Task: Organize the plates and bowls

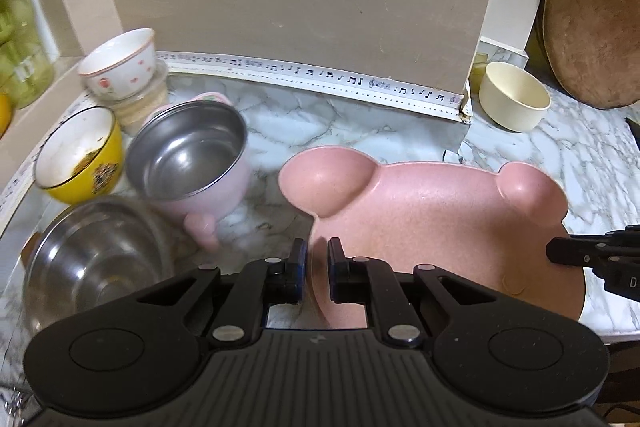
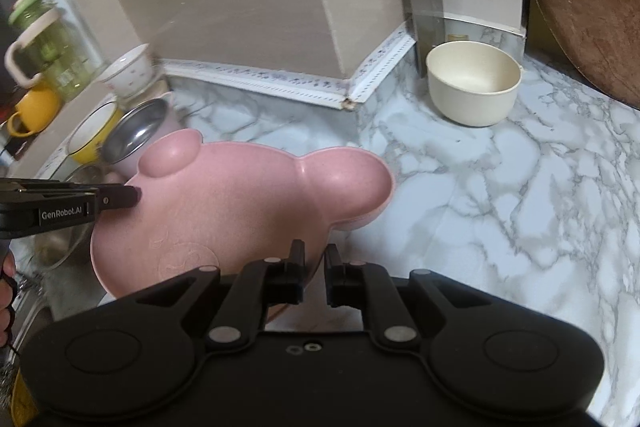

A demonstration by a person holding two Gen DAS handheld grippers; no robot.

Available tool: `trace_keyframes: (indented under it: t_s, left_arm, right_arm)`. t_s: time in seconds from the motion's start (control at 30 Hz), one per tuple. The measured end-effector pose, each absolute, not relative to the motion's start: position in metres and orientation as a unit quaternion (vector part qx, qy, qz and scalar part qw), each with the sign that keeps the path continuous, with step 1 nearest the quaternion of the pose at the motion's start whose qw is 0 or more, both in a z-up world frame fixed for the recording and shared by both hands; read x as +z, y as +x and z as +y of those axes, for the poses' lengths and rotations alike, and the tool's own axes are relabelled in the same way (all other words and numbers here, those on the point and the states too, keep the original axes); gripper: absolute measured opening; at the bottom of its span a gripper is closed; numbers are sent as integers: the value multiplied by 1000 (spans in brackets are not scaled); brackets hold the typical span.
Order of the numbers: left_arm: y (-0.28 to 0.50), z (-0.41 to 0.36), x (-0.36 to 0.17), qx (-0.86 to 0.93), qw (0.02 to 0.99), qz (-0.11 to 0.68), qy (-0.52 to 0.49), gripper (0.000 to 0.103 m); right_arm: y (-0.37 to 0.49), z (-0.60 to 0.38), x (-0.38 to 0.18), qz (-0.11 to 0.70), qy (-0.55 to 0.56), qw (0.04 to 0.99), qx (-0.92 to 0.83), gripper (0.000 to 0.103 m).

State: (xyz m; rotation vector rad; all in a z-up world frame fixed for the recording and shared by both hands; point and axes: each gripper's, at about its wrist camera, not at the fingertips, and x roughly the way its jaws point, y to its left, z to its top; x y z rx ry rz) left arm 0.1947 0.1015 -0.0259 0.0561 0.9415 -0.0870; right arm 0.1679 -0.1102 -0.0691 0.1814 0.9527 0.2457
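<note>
At far left a jar (image 1: 18, 39) of green pickles stands on a ledge, out of the working area. Below it the bowls are crowded together on the marble-patterned table (image 1: 360, 123), probably gathered there for sorting. A white bowl (image 1: 118, 61) with small red flowers sits on a clear tub. In front of it is a yellow bowl (image 1: 78, 157), glossy, with dried residue inside. Beside that a steel bowl (image 1: 188, 151) in a pale pink shell leans toward the camera, seemingly propped on a glass bowl (image 1: 96, 255), which is thick and see-through.

The plate (image 1: 432, 211), a matte, speckled pink piece shaped like a bear's head with two dished ears, lies mid-table, and its near part is held by both tools. The left hand-held gripper (image 1: 317, 273) has its fingers narrowed on the plate's left rim. The right hand-held gripper (image 2: 315, 277) is likewise pressed onto the near right rim. I judge the double pinch is meant to keep this wide, shallow shape level while it is carried. Whether it rests on the table or is just lifted I cannot tell.

Further right a plain cream bowl (image 1: 514, 97) stands alone by the cardboard wall. A round wooden board (image 1: 592, 23), rough and brown, leans at the far right.
</note>
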Motion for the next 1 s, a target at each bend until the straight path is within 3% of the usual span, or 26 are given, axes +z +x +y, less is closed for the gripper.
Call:
trace_keyframes:
  t_s: [0.5,1.0]
  left_arm:
    - [114,120,-26,-1,894,449,17,10]
    - [86,128,-48,13,888,460,11,10]
  right_arm:
    - [110,-79,-62,462,42,868,176,12]
    - [87,-62,-76,468,8,862,192,12]
